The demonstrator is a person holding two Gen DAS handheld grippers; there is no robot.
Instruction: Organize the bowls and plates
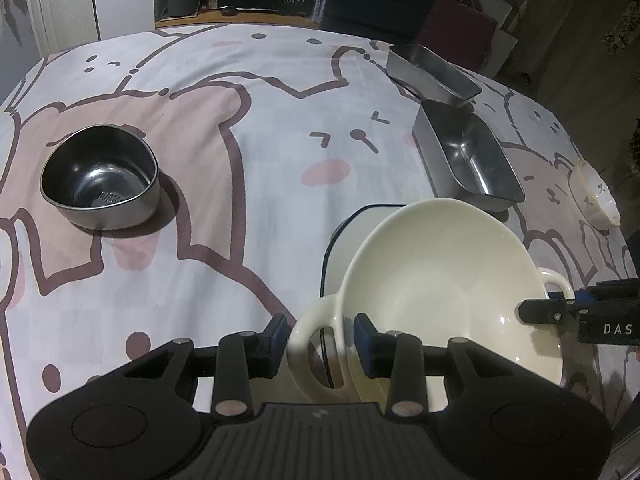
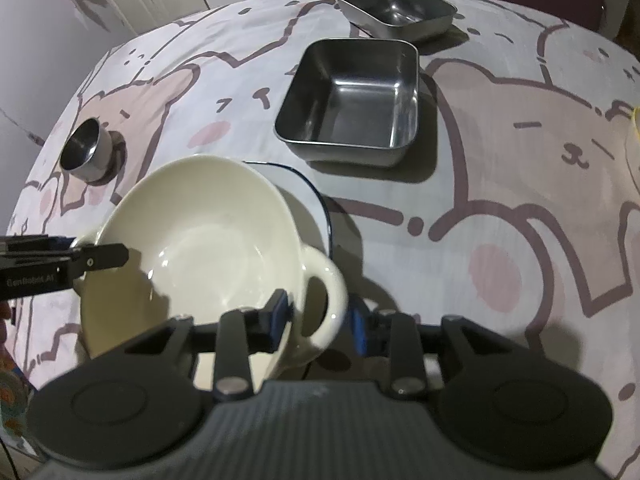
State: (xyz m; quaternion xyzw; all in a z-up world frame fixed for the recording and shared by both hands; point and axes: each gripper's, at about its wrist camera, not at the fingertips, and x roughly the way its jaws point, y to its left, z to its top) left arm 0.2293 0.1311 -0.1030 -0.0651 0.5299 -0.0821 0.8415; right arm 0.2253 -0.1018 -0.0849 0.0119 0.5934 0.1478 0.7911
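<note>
A cream two-handled bowl (image 1: 436, 276) is held tilted above a white plate with a dark blue rim (image 1: 352, 236). My left gripper (image 1: 322, 340) is shut on the bowl's near handle. My right gripper (image 2: 318, 322) is shut on the bowl's (image 2: 204, 240) other handle. The plate (image 2: 310, 204) shows partly behind the bowl in the right wrist view. Each gripper shows in the other's view at the bowl's far side.
A round steel bowl (image 1: 100, 178) sits at the left. Two square steel containers (image 1: 468, 156) (image 1: 432, 72) stand at the back right, also in the right wrist view (image 2: 352, 96) (image 2: 396, 8). A small patterned ceramic bowl (image 1: 596, 196) lies near the right table edge.
</note>
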